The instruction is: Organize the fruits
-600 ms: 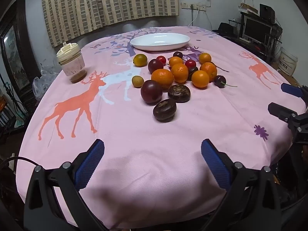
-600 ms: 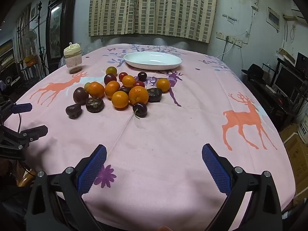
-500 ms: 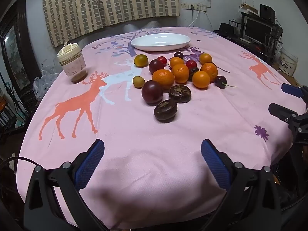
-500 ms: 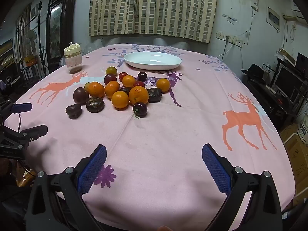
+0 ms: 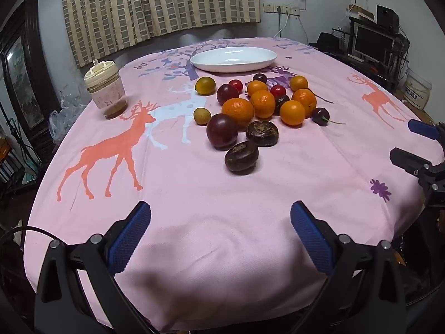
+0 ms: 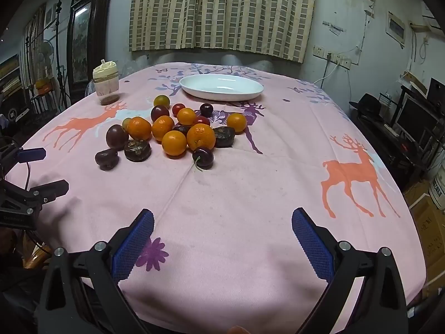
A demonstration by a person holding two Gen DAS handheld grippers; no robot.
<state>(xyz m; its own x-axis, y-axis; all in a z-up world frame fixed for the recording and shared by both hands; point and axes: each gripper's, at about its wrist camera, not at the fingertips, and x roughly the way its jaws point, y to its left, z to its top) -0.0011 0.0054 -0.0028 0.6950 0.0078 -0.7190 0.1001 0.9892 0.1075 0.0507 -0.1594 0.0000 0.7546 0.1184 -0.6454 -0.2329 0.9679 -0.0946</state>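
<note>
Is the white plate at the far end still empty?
Empty. The white plate shows only bare glossy surface in both views; all the fruit lies on the tablecloth in front of it.

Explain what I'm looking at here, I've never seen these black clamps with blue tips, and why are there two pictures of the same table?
Those are two hand-held grippers, one per hand, each with its own camera looking along its fingers. One picture is from the left gripper, the other from the right gripper. Both are open and hold nothing. On the pink tablecloth lie loose fruits: oranges, dark plums, cherries. Behind them is an empty white plate, and off to the side a lidded cup.
</note>
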